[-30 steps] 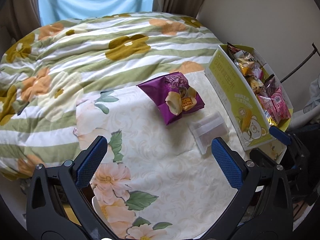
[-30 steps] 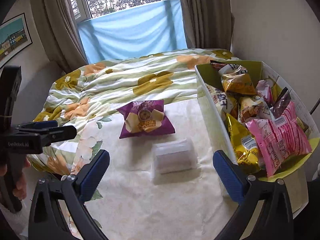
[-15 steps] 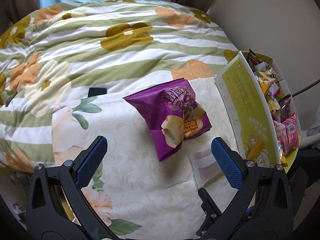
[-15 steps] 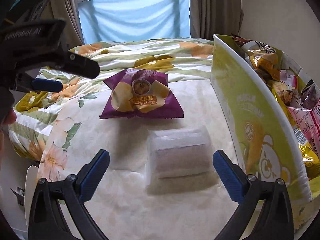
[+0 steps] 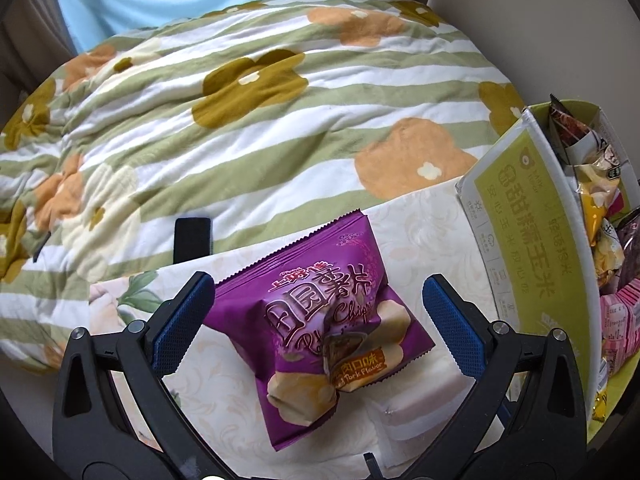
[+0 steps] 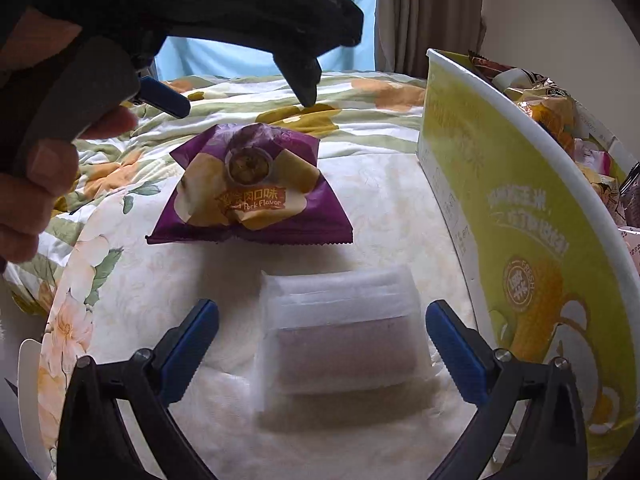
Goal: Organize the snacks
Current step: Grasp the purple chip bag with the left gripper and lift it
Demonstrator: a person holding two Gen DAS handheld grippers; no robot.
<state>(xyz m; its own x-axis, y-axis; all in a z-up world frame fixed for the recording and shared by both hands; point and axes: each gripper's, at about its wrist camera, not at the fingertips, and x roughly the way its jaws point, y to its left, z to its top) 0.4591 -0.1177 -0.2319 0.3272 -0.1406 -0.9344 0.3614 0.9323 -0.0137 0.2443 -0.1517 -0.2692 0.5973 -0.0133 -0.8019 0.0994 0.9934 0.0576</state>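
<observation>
Left gripper (image 5: 318, 322): fingers spread wide, one on either side of the purple chip bag (image 5: 320, 328), not touching it. The bag lies on the floral-covered bench (image 5: 412, 220), beside the yellow-green snack box (image 5: 520, 240).

Right gripper (image 6: 322, 344): fingers likewise spread, flanking a clear-wrapped snack pack (image 6: 340, 344) that lies flat on the bench, just in front of the purple bag and near the box wall. No contact visible.

Box holds assorted snack packets (image 5: 600, 208). A striped floral quilt (image 5: 240, 100) lies beyond the bench.
</observation>
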